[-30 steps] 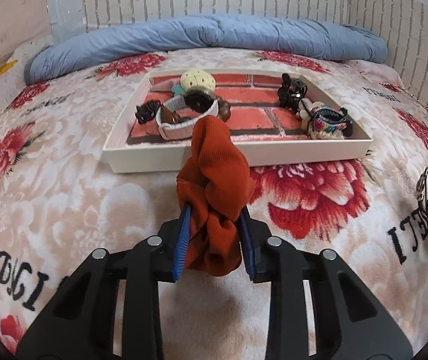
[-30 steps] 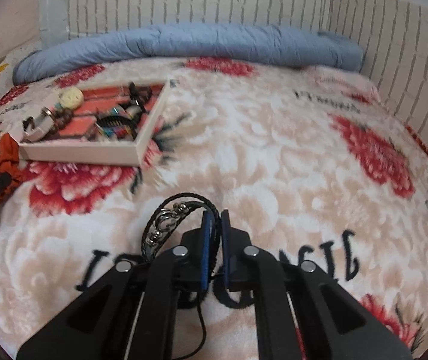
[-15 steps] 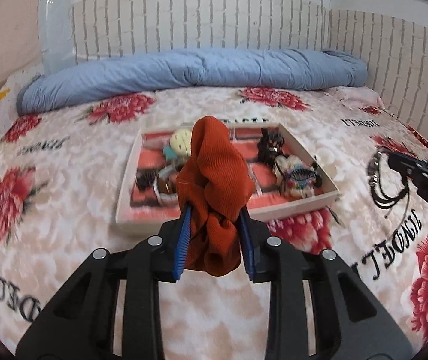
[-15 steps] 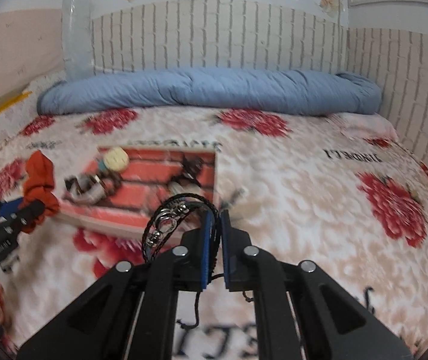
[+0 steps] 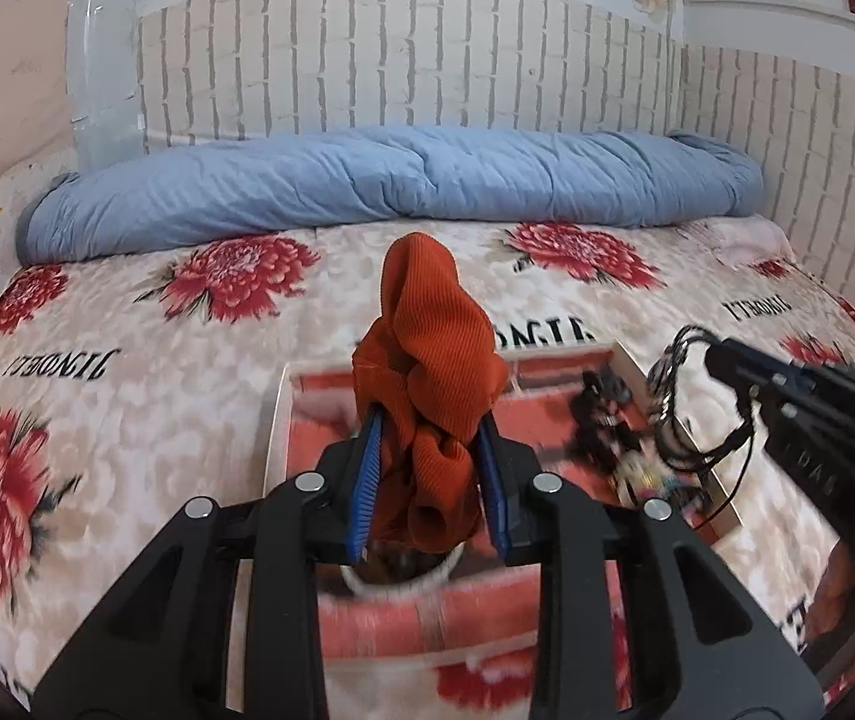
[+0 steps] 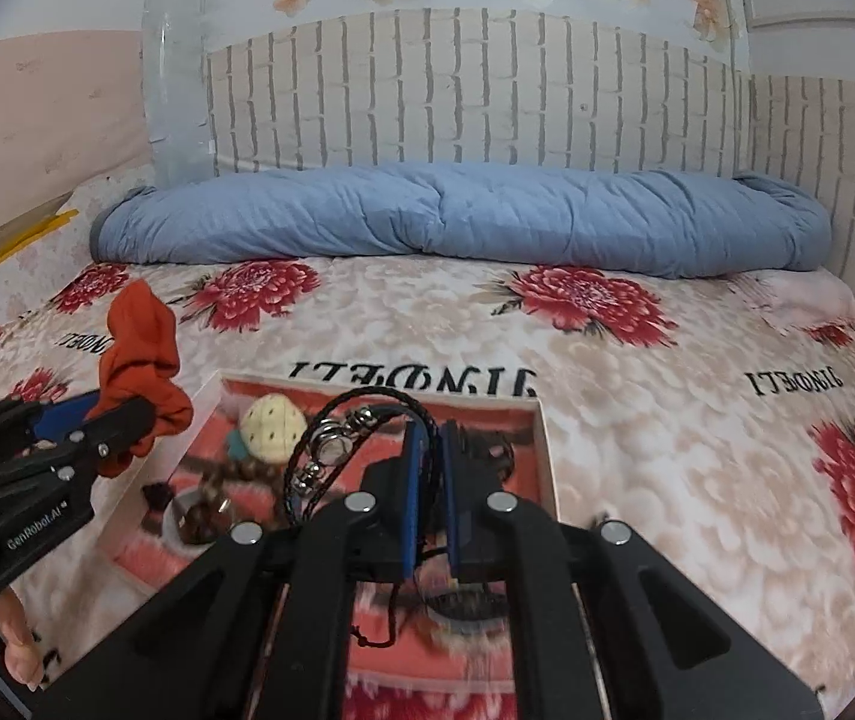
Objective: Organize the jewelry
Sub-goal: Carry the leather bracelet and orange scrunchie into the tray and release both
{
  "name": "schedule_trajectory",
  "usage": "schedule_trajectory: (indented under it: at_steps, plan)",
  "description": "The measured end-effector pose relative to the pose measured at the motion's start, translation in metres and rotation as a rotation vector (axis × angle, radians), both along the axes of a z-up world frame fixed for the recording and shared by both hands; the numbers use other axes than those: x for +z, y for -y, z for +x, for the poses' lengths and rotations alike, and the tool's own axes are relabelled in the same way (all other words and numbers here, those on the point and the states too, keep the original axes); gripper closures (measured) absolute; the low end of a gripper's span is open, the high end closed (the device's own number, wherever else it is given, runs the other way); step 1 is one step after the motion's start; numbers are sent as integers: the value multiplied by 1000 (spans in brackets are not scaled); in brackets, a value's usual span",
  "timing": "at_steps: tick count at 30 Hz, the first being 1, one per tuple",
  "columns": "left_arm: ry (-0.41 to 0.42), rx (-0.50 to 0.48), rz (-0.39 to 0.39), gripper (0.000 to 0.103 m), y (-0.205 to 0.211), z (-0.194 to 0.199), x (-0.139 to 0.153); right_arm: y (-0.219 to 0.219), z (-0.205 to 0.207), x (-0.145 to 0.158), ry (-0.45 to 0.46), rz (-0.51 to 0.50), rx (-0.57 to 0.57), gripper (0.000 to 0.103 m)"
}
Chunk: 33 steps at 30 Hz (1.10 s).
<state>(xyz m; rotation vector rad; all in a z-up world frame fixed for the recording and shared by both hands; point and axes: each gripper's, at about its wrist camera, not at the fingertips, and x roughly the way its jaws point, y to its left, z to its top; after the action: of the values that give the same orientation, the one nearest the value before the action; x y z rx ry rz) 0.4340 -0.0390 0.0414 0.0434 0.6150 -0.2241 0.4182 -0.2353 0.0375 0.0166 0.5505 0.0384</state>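
The tray [image 6: 547,468], a shallow white-walled box with a red brick-patterned floor, lies on the bed [image 6: 667,420] and serves as the landmark. Over its left wall the left gripper [image 5: 430,456] hangs with its jaws clamped on an orange scrunchie [image 5: 433,348], which stands up between the blue pads and is clear of the tray floor. Inside the tray, at the left, lie a small dark piece [image 6: 157,492], a white ring with brown beads [image 6: 205,516], and behind them a cream dotted ball [image 6: 274,420] beside a teal bit. Over the tray's middle the right gripper [image 6: 430,492] hangs with its jaws pressed on a black cord bracelet [image 6: 331,450] carrying silver rings; the loop sticks out to the left of the fingers, above the tray floor. Farther right in the tray, mostly hidden behind the fingers, sits dark jewelry [image 5: 604,414] and a multicoloured band [image 5: 661,480], both blurred. Right of the tray's right wall the flowered bedspread is open. Beyond the tray's far wall the bed runs to a rolled blue quilt [image 6: 457,216] against the brick-papered wall [image 6: 457,90].
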Motion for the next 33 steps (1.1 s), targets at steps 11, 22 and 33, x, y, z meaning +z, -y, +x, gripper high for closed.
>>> schedule_trajectory:
  at_steps: [11,22,33]
  plan:
    - [-110,-5,19,74,11,86,-54,-7,75,-51,-78,-15,10,96]
    - [-192,-3,36,71,3,87,-86,-3,87,-87,-227,15,35,96]
    - [-205,2,44,55,2,83,-97,-7,92,-101,-294,11,43,96]
